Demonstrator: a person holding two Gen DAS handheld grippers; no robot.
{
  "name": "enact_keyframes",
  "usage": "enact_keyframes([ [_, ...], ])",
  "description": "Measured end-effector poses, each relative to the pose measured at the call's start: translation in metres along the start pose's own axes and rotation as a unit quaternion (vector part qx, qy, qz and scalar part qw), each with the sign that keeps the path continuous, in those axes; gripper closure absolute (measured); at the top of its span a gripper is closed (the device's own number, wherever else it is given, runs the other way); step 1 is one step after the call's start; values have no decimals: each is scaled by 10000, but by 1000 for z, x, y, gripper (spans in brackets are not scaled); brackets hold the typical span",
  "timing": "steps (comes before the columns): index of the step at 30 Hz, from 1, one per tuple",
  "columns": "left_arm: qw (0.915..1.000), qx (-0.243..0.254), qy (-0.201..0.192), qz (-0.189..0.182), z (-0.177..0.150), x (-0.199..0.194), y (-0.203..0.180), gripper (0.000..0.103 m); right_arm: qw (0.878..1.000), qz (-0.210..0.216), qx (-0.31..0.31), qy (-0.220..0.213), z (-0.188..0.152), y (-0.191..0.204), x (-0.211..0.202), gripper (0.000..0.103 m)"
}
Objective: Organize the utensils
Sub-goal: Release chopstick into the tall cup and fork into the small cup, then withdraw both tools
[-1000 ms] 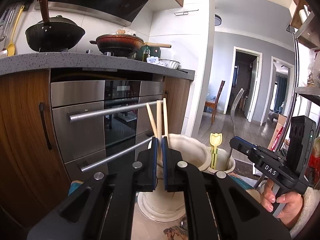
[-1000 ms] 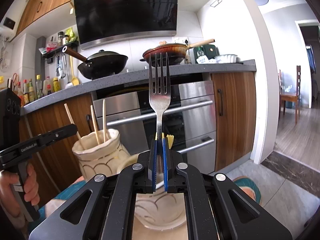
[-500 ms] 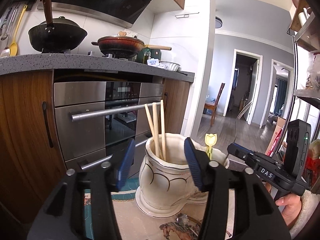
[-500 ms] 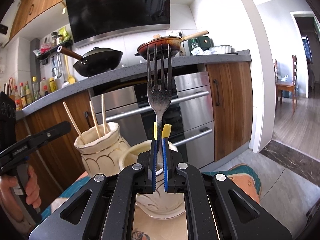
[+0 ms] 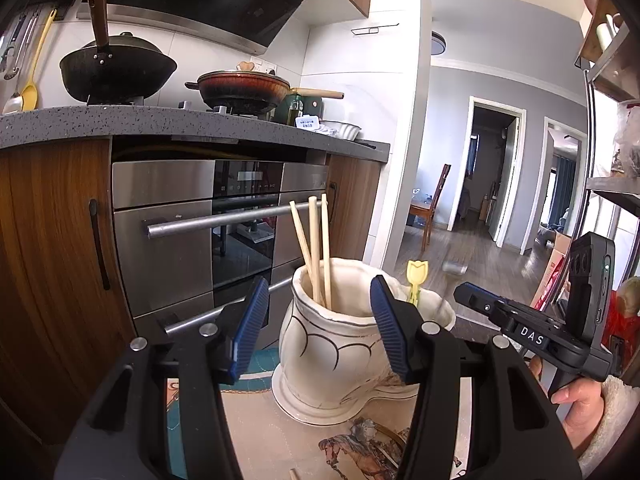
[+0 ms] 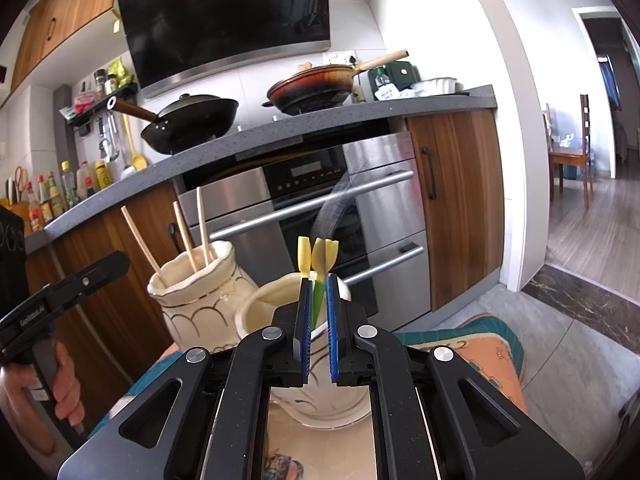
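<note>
Your right gripper (image 6: 318, 320) sits directly above the second jar (image 6: 272, 304), jaws slightly parted, gripping nothing. The fork shows only as a blur (image 6: 334, 210) — you cannot tell where it lies. Your left gripper (image 5: 316, 320) is spread wide before the chopstick jar (image 5: 332, 344), chopsticks (image 5: 316, 252) upright inside.

Left gripper (image 5: 316, 328), lower centre: blue-padded jaws spread wide, nothing between the pads. Cream vase (image 5: 332, 352), centre, behind the jaws: three wooden chopsticks (image 5: 316, 252) standing in its mouth. Second cream vase (image 5: 438, 312) just behind it to the right, yellow tulip-topped utensil (image 5: 417, 276) upright inside. Right gripper (image 5: 532, 330), right edge, held by a hand (image 5: 580, 412). Oven (image 5: 240, 224), centre left.
</note>
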State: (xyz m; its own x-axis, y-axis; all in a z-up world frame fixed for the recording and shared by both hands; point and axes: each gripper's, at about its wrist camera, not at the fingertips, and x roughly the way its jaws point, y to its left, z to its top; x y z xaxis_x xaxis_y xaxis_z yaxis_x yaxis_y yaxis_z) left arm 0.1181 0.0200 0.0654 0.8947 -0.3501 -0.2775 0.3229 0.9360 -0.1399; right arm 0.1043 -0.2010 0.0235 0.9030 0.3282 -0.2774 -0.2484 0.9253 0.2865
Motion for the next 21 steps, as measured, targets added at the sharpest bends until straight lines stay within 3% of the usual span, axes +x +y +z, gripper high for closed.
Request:
enact_keyframes([
  [3, 10000, 1, 28, 40, -1, -2, 1, 50, 10000, -22, 43, 10, 0, -1, -1, 94],
  [6, 9999, -23, 80, 121, -3, -7, 5, 50, 9999, -40, 109, 61, -1, -3, -3, 84],
  [11, 9992, -87, 283, 271, -14, -20, 13, 42, 9997, 49, 172, 181, -8, 0, -18, 52],
  [14, 9979, -60, 487, 432, -26, -30, 16, 28, 9997, 79, 73, 228, -14, 9, -31, 28],
  [21, 9930, 174, 939, 700, -57, -57, 12, 20, 9978, -54, -373, 540, -34, 32, -51, 10],
])
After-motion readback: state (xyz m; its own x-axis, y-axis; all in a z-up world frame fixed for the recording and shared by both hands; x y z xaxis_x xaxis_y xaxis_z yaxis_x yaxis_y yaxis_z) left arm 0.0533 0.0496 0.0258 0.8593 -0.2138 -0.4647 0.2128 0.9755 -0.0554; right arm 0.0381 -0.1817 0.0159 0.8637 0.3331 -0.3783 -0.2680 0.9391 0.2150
